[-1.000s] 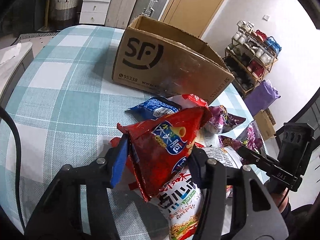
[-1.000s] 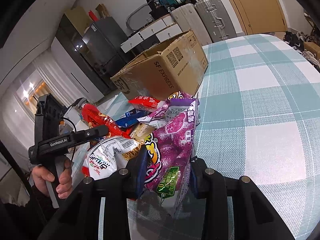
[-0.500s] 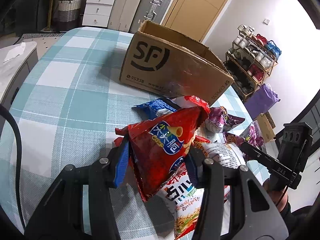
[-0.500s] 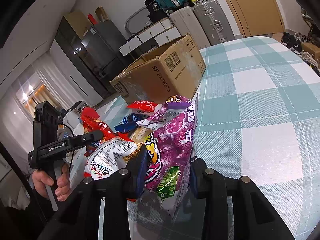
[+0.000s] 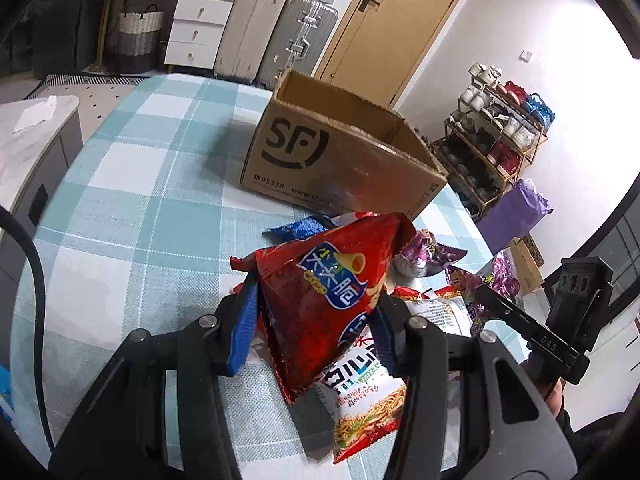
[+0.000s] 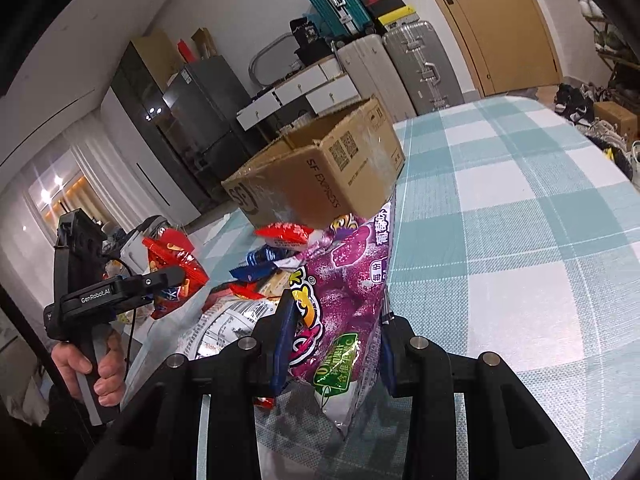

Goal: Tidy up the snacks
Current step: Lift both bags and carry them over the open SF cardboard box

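your left gripper (image 5: 316, 312) clamps glossy red foil chip bag (image 5: 324, 292), lifted above snack pile | your right gripper (image 6: 334, 340) pinches purple grape-print snack bag (image 6: 348, 280) | open brown cardboard box (image 5: 340, 160) behind pile on teal checked tablecloth (image 5: 132, 200)

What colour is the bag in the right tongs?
Purple, with a green label near the bottom; the purple bag shows best in the right wrist view.

One cardboard box (image 5: 344, 160), two grippers, three suitcases (image 5: 248, 28), roughly seven snack bags (image 5: 324, 292).
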`<state>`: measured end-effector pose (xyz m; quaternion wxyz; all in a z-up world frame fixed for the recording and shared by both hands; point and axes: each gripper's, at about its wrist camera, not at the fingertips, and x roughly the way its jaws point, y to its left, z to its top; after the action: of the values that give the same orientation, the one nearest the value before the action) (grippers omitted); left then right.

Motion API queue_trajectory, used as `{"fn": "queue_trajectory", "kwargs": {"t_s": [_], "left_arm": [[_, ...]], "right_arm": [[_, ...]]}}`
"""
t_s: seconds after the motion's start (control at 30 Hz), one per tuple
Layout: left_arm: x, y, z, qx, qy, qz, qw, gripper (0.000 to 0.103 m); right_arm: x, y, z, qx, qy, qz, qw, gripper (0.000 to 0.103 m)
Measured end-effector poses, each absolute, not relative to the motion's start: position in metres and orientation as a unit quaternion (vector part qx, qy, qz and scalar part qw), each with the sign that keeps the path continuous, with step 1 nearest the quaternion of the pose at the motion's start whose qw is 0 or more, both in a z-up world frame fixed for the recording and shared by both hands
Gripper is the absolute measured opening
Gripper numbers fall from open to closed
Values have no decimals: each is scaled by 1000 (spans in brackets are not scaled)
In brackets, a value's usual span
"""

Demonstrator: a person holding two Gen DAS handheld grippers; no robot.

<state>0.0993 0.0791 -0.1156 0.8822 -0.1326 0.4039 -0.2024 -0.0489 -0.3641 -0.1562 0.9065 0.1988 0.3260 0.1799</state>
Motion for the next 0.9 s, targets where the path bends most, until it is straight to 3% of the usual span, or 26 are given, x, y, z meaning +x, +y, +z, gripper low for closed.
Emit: {"fn": "queue_trajectory", "kwargs": {"t_s": [0.47,0.9], "left_arm": [[71,84,-83,-135,375,-217,891,47],[57,76,-38,-95,351,-200,910,47]], "right_arm": [[-75,-352,-100,71,270,124,952,36],[-85,-344,-40,73,222,166,958,36]]}}
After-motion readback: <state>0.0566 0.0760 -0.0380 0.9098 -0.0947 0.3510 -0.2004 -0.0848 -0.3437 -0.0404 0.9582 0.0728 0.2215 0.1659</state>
